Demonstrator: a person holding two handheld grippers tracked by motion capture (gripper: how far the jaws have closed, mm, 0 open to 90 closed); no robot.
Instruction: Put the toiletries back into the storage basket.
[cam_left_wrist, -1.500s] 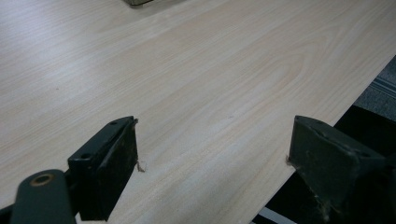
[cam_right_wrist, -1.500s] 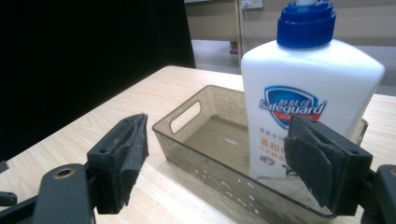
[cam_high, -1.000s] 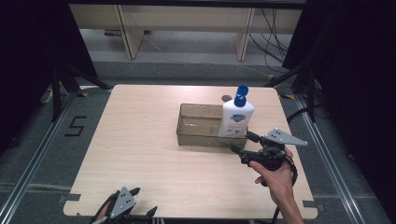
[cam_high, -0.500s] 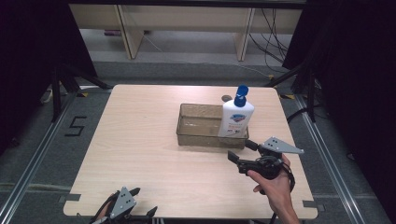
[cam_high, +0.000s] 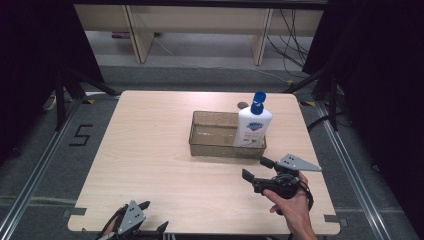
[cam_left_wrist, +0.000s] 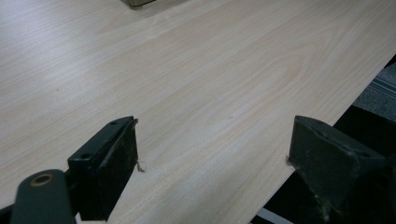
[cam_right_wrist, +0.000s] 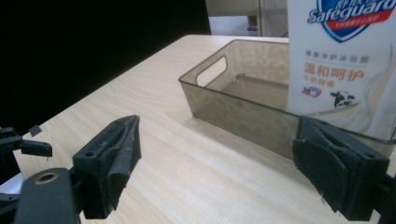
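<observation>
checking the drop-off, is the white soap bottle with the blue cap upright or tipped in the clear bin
Upright: the white soap bottle with the blue cap stands inside the clear brownish plastic bin, at its right end, cap pointing up.

pale wood-grain table with rounded corners and small notches cut in the near edge at left and right. small dark round thing far right on the tabletop, too small to tell what. grey floor all round, with a black "5" marked left of the table. metal rails along the floor on the left and right. black stand legs at the far left corner, more at the far right, with bits of yellow tape by their feet. black curtains on both sides. light wooden shelving across the far end, with dark cables trailing down at its right.
</observation>
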